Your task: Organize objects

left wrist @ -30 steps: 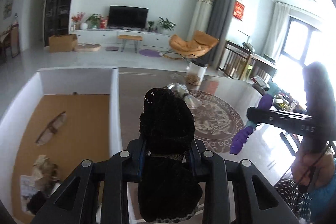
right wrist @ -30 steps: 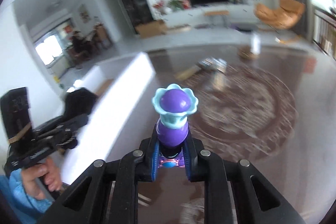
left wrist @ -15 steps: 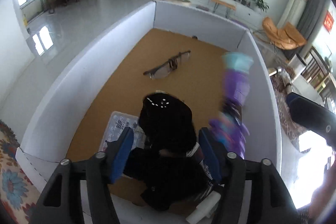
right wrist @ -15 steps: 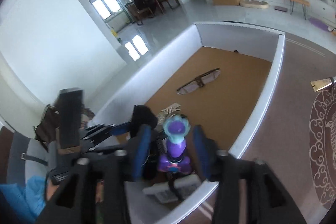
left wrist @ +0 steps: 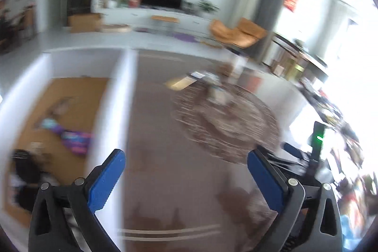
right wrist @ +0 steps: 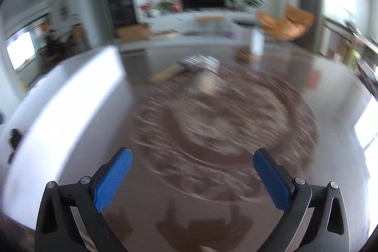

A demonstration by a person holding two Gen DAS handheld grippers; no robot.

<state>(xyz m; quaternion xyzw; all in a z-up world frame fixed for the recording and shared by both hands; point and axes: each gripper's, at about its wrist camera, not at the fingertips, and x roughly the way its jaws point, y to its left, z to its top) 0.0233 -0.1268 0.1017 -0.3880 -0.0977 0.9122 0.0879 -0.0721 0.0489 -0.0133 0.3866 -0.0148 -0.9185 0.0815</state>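
Your left gripper stands with its blue-padded jaws spread wide, having just been opening, and nothing lies between them; below it is only bare brown tabletop. Your right gripper is in the same condition: jaws apart after just opening, empty, over the round patterned mat at the table's middle.

The purple and teal plastic toy lies on its side on the cork floor of the white-walled box at the table's left edge, well left of your left jaws and clear of them. The black fuzzy soft toy sits in the box's near corner, also untouched.

Only the left wrist view looks into the box and shows both toys; it also catches your right gripper at its right edge. The right wrist view shows just the box's outer wall (heavily blurred).
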